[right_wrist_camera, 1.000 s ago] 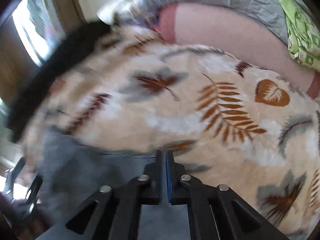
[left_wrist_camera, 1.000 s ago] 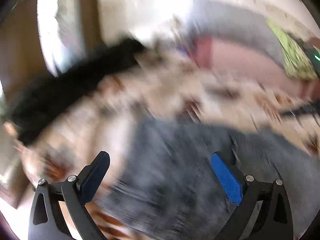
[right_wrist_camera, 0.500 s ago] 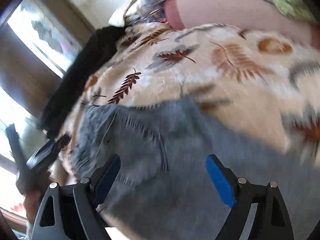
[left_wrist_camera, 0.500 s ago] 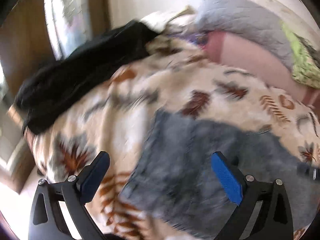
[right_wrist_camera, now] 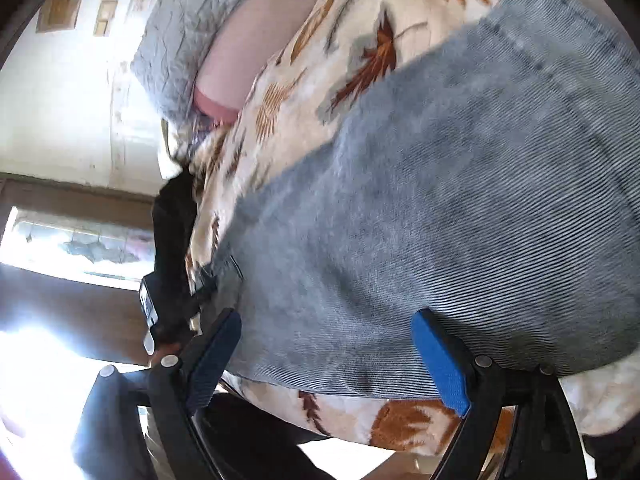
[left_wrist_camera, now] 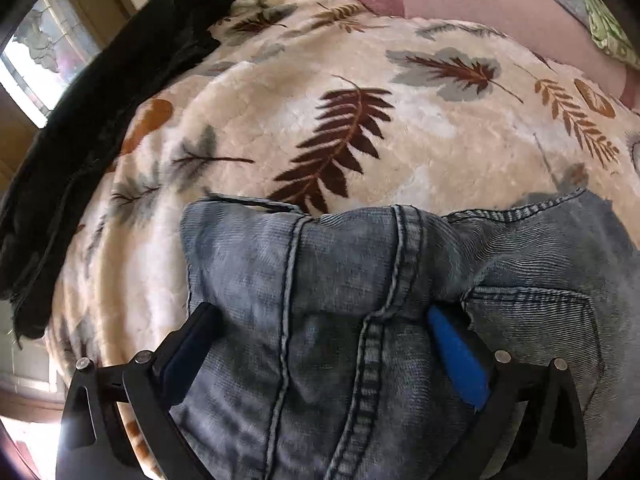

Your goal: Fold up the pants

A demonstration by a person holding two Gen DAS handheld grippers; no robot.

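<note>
Both claws dropped onto the jeans (left_wrist_camera: 340, 300): left claw (left_wrist_camera: 320, 328) and right claw (right_wrist_camera: 326, 332) apart, seemingly pressing denim.

**Open blanket beyond the denim, clutter at the edges**

Ahead of the pants (left_wrist_camera: 320, 320), the leaf-print blanket (left_wrist_camera: 420, 128) lies bare and wide, offering open passage. A black garment (left_wrist_camera: 92, 120) heaps along its left edge, blocking that side. A pink pillow (left_wrist_camera: 480, 4) borders the far side, with a grey quilt (right_wrist_camera: 180, 40) beside it. In the right wrist view, the left gripper (right_wrist_camera: 168, 320) sits at the denim's left end.
</note>
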